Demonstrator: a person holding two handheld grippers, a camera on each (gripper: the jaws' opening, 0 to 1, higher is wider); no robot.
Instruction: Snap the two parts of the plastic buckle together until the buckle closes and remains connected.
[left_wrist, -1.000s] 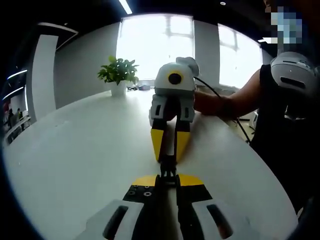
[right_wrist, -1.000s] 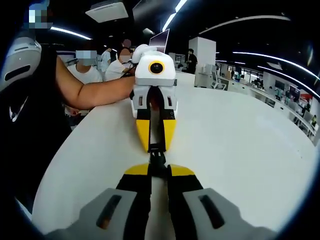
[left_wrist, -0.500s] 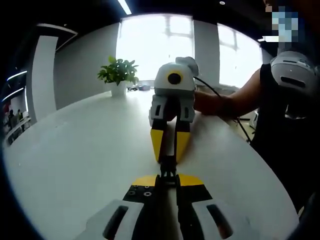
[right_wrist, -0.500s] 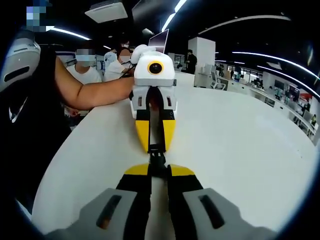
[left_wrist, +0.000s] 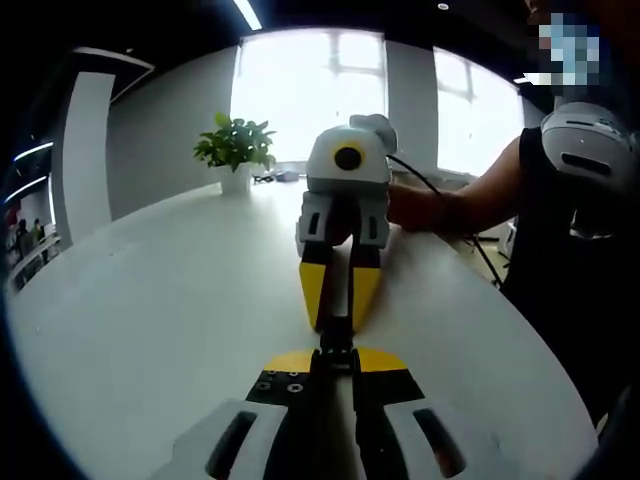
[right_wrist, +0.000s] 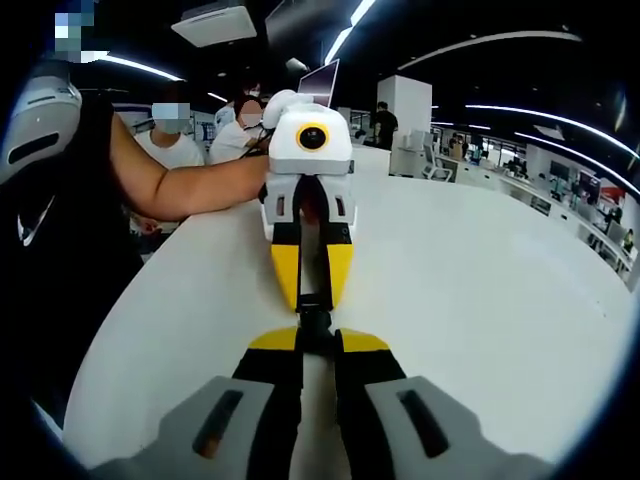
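Buckle (left_wrist: 336, 338) halves sit end to end above the bench (left_wrist: 160, 300), one clamped in the left gripper (left_wrist: 336, 362), one in the right gripper (right_wrist: 314, 345), so pressing should run straight along their shared line, without twisting, until they latch.

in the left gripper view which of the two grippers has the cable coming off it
The right gripper, the one facing the camera: a dark cable runs from its white body toward the person's hand. The left gripper at the bottom shows no cable.
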